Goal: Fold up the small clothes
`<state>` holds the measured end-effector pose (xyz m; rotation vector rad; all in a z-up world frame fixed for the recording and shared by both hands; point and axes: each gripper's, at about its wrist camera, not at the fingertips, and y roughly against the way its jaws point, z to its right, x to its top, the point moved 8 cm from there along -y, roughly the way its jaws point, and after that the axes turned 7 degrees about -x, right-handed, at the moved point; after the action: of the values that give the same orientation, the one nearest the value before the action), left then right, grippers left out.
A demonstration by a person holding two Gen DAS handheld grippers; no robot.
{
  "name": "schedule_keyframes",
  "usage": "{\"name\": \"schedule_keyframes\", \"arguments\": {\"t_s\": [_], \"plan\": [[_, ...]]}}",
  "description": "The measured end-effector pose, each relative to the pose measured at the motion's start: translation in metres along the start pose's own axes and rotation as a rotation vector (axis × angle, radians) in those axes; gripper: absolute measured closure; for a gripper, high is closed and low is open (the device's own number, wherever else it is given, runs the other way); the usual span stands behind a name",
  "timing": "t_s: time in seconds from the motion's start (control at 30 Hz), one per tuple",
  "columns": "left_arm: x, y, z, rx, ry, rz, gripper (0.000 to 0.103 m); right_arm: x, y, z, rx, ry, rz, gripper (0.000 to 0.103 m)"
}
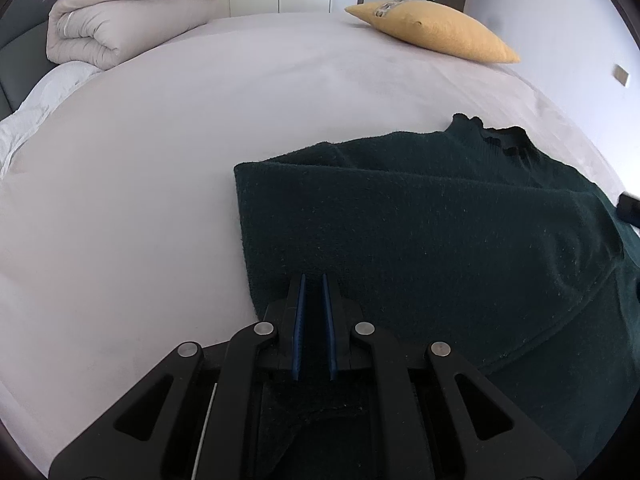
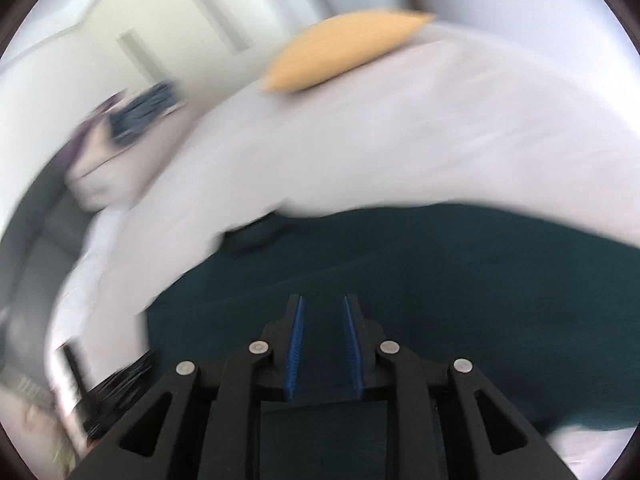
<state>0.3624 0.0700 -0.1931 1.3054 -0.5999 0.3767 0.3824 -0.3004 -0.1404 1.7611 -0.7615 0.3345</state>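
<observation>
On the bed, dark-green sweater lies half-folded.

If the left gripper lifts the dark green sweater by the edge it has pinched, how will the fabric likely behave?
Probably floppy: the dark green sweater lies in soft folds on the bed sheet, so it should drape and hang from the left gripper. Its thick, fuzzy knit suggests some weight and little slipping. The folded-over layer would likely fall open.

Bare sheet left of dark green sweater, yellow pillow and folded duvet far off
</observation>
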Motion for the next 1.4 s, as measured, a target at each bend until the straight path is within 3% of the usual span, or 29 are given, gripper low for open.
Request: {"name": "schedule_keyframes", "arguments": {"t_s": [0.07, 0.1, 0.17, 0.23, 0.33, 0.37, 0.4, 0.5, 0.6, 0.73, 0.8, 0.87, 1.0, 1.2, 1.33, 1.4], "plan": [[-0.001, -0.001, -0.001, -0.020, 0.012, 0.012, 0.095, -0.017, -0.034, 0.002, 0.007, -0.015, -0.109, 0.078], [-0.002, -0.002, -0.003, -0.036, 0.023, 0.016, 0.095, -0.021, -0.042, 0.009, 0.017, -0.052, -0.120, 0.085], [-0.002, -0.002, -0.006, -0.073, 0.050, 0.020, 0.095, -0.022, -0.040, 0.033, 0.090, -0.171, -0.080, 0.103], [-0.002, -0.002, -0.008, -0.088, 0.061, 0.023, 0.095, -0.024, -0.030, 0.056, 0.174, -0.287, -0.072, 0.103], [-0.002, 0.000, -0.007, -0.071, 0.053, 0.033, 0.095, -0.025, 0.005, 0.098, 0.130, -0.379, 0.010, 0.103], [-0.002, 0.000, -0.006, -0.061, 0.048, 0.033, 0.095, -0.030, 0.027, 0.121, 0.069, -0.428, 0.042, 0.085], [-0.001, 0.002, -0.005, -0.049, 0.041, 0.033, 0.095, -0.033, 0.044, 0.133, 0.060, -0.463, 0.073, 0.073], [0.000, 0.013, -0.004, -0.040, 0.072, 0.021, 0.094, -0.055, 0.123, 0.176, 0.092, -0.577, 0.214, 0.054], [0.000, 0.037, 0.003, -0.082, 0.138, 0.028, 0.094, -0.092, 0.190, 0.237, 0.012, -0.713, 0.330, 0.037], [0.000, 0.072, 0.033, -0.133, 0.098, 0.081, 0.094, -0.147, 0.229, 0.314, -0.015, -0.951, 0.368, 0.037], [-0.002, 0.087, 0.053, -0.186, 0.096, 0.094, 0.094, -0.166, 0.236, 0.337, 0.023, -1.050, 0.386, 0.060], [-0.008, 0.099, 0.069, -0.235, 0.103, 0.095, 0.094, -0.172, 0.238, 0.349, 0.078, -1.128, 0.414, 0.064], [-0.027, 0.108, 0.088, -0.305, 0.162, 0.068, 0.094, -0.172, 0.242, 0.363, 0.104, -1.218, 0.462, 0.064], [-0.061, 0.097, 0.104, -0.326, 0.192, -0.014, 0.094, -0.156, 0.243, 0.378, 0.085, -1.260, 0.541, 0.064], [-0.069, 0.087, 0.102, -0.342, 0.231, -0.035, 0.094, -0.137, 0.242, 0.382, 0.009, -1.222, 0.586, 0.064], [-0.069, 0.083, 0.100, -0.349, 0.238, -0.040, 0.094, -0.130, 0.242, 0.383, -0.017, -1.184, 0.584, 0.075]]}}
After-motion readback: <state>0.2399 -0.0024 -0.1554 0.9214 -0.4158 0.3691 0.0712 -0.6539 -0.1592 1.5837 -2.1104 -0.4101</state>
